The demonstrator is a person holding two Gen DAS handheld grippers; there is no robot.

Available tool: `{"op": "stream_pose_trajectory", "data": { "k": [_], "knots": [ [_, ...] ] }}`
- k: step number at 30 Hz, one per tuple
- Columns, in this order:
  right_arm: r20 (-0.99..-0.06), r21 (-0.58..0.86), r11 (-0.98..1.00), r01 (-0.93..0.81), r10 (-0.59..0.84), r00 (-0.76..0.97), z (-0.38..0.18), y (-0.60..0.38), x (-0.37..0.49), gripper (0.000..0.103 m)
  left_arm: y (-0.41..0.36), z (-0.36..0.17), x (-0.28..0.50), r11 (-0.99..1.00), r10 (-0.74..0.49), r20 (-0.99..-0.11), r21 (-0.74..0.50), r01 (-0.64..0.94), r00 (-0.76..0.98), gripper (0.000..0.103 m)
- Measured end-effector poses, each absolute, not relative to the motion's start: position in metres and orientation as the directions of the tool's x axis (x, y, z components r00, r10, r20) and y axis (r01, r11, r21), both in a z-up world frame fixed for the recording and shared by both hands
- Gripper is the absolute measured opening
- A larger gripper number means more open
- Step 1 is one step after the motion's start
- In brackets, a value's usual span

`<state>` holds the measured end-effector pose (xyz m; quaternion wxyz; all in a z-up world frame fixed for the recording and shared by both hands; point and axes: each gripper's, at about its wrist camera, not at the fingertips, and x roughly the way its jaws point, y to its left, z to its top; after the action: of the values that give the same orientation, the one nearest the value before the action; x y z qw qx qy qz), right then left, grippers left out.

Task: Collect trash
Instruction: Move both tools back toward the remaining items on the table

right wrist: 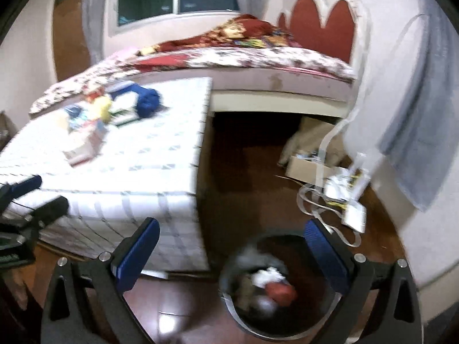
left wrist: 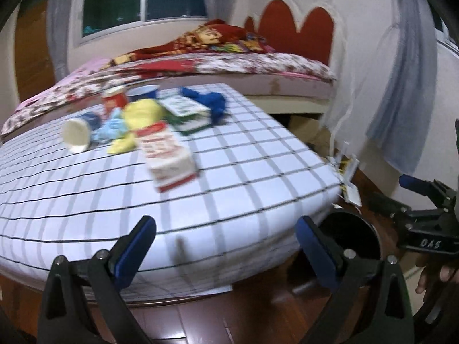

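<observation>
Left wrist view: left gripper [left wrist: 225, 230] spread wide, empty, short of the checked table [left wrist: 243, 177]; trash pile [left wrist: 137, 126] sits far back w/ a tipped cup [left wrist: 77, 135], so a hasty reach could roll it off.

Right wrist view: right gripper [right wrist: 231, 239] spread, empty, over the bin [right wrist: 258, 324]; a low swing could knock it over.
</observation>
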<state>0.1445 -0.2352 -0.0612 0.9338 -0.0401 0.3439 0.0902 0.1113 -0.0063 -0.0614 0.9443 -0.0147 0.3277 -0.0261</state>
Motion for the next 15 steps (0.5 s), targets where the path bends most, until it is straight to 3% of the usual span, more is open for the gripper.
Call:
{"op": "stream_pose_trajectory", "data": {
  "k": [15],
  "knots": [
    [-0.604,-0.006,0.886,-0.464,0.366,0.708,-0.046,-0.079,0.182,0.102,0.132,-0.064,0.111,0.971,0.173,-0.609,-0.024,-0.237,0.774,0.099]
  ]
}}
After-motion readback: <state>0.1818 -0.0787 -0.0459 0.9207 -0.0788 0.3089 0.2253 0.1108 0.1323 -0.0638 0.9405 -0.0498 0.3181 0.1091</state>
